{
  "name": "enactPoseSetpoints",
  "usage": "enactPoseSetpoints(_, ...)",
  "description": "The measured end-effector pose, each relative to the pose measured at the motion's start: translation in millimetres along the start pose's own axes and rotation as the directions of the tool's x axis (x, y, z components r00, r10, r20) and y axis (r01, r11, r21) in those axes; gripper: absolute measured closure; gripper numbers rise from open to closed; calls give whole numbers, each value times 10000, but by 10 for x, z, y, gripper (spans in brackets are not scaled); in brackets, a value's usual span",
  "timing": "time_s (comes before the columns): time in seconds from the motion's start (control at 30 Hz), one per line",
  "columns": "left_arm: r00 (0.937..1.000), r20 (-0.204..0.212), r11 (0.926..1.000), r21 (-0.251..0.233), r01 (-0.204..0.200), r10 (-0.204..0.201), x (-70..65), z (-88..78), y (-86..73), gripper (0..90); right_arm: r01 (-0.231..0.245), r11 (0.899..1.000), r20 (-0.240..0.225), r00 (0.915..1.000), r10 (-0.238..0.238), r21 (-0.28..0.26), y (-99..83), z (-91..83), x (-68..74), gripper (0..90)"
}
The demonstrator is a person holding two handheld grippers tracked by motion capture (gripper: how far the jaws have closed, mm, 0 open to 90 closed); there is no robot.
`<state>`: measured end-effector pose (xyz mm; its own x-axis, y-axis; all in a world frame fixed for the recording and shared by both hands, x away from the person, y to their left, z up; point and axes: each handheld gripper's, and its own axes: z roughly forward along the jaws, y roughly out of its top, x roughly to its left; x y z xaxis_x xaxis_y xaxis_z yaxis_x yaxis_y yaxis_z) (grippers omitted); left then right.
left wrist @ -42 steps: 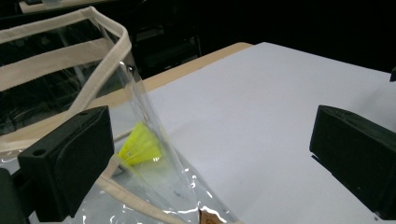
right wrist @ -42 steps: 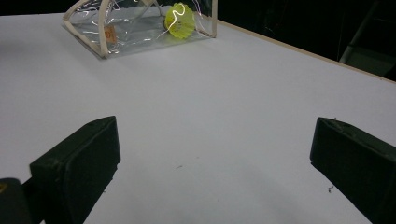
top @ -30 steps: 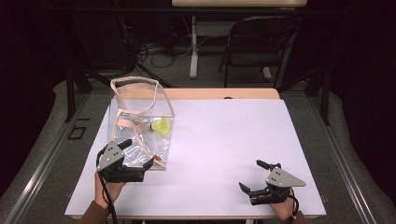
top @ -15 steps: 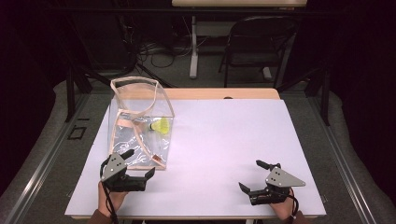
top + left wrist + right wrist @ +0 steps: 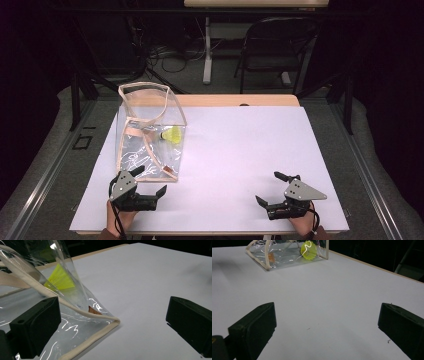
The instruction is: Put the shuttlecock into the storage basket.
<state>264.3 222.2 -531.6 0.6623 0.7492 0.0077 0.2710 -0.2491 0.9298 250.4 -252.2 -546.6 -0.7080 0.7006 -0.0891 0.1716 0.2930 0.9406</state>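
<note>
Holding my left gripper (image 5: 150, 190) low at the near left of the table (image 5: 240, 150), I have its jaws spread wide with nothing between them. One jaw sits just at the near edge of the bag (image 5: 75, 322); the other stands off over bare white top to the right. In the left gripper view the bag's cream trim runs to a corner between my jaws, so I judge I am lined up to take that corner or the hem beside it, though whether the near jaw touches the plastic I cannot tell.

My right gripper (image 5: 274, 190) rests at the near right, well apart from the bag, its jaws likewise wide and empty. It looks parked there to keep clear while the left hand works.

The bag (image 5: 150, 135) is clear plastic with cream edging and a strap, standing at the left of the table with its mouth up and open. Inside lies a yellow shuttlecock (image 5: 173, 135), toward the bag's right wall; the right gripper view shows it (image 5: 308, 250) far off behind the clear wall.
</note>
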Motion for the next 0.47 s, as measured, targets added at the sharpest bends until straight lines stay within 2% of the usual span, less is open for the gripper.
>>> enactPoseSetpoints(0.47,9999,154,10000,-19,-34,35,-11,48,-80,0,-20,10000,-1,10000,20,-9,-6,-9,-2,12)
